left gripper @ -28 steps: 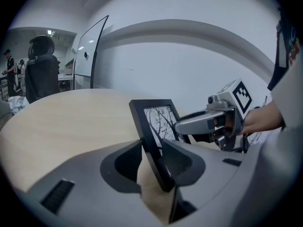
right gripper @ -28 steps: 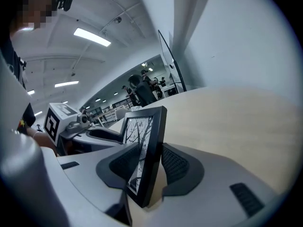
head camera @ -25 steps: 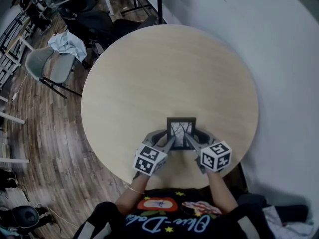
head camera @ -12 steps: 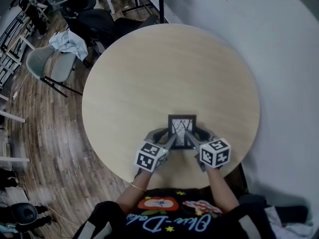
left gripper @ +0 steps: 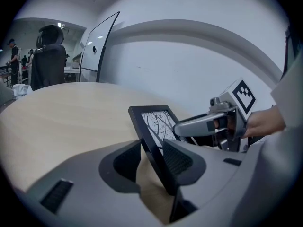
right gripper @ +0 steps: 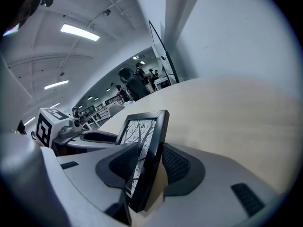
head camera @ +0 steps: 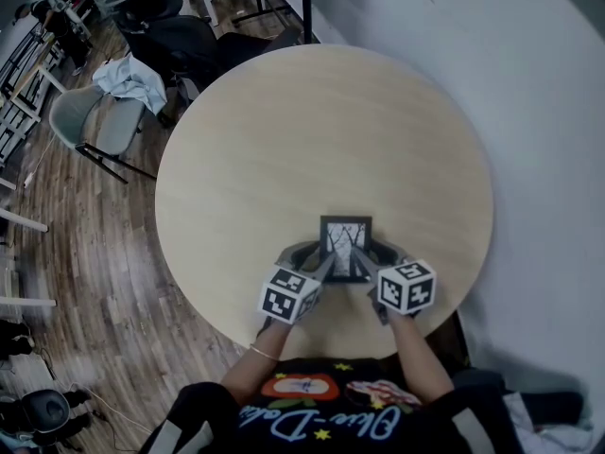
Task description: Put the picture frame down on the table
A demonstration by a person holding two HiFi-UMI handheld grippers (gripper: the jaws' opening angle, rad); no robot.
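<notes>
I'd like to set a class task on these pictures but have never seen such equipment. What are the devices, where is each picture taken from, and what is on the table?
There is no robot: a person holds a two-jaw gripper in each hand, the left gripper and the right gripper; the patterned cubes belong to them. The overhead picture comes from a camera on the person's head. The other two come from cameras riding on each gripper, looking along its jaws. On the round wooden table a black picture frame stands tilted, near the person. It sits between both pairs of jaws, which have just been opening, so it looks released.
</notes>
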